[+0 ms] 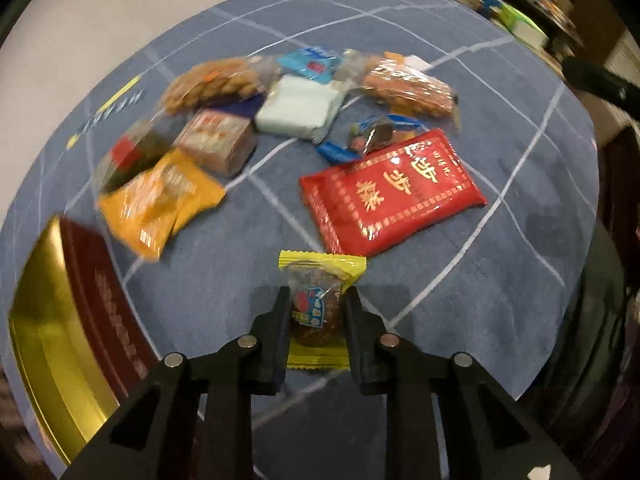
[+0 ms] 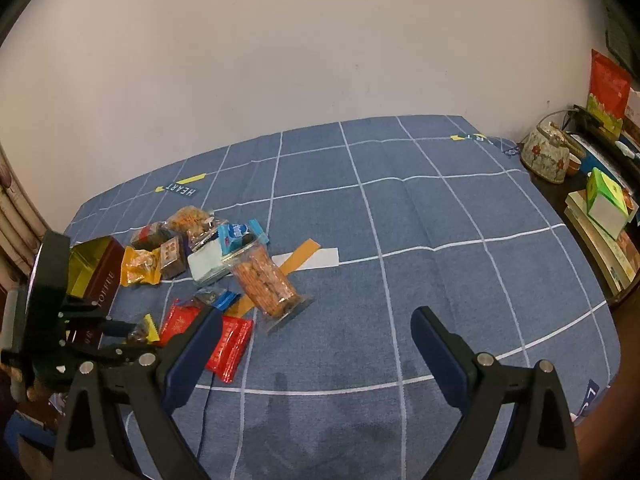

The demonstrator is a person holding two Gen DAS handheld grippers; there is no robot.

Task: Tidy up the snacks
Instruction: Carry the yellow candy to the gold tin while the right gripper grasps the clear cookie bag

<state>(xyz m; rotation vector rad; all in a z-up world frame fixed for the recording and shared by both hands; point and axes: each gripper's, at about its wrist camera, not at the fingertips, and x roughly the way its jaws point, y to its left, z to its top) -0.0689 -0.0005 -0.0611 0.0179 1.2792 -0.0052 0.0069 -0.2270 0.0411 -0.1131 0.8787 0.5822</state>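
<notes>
My left gripper (image 1: 315, 294) is shut on a small yellow-edged clear snack packet (image 1: 318, 308) and holds it above the blue checked cloth (image 1: 240, 272). A red packet with gold writing (image 1: 390, 190) lies just beyond it. A pile of snacks lies farther back: an orange packet (image 1: 158, 204), a pale blue packet (image 1: 298, 108), two clear bags of brown biscuits (image 1: 214, 84). A dark red tin with a gold inside (image 1: 52, 336) stands at the left. My right gripper (image 2: 316, 316) is open and empty over the cloth; the left gripper (image 2: 120, 332) shows at its left.
A clear biscuit bag (image 2: 266, 276) lies near the cloth's middle on orange and white strips. Books, a green box (image 2: 606, 200) and a floral pot (image 2: 546, 156) stand on a side table at the right. A white wall is behind.
</notes>
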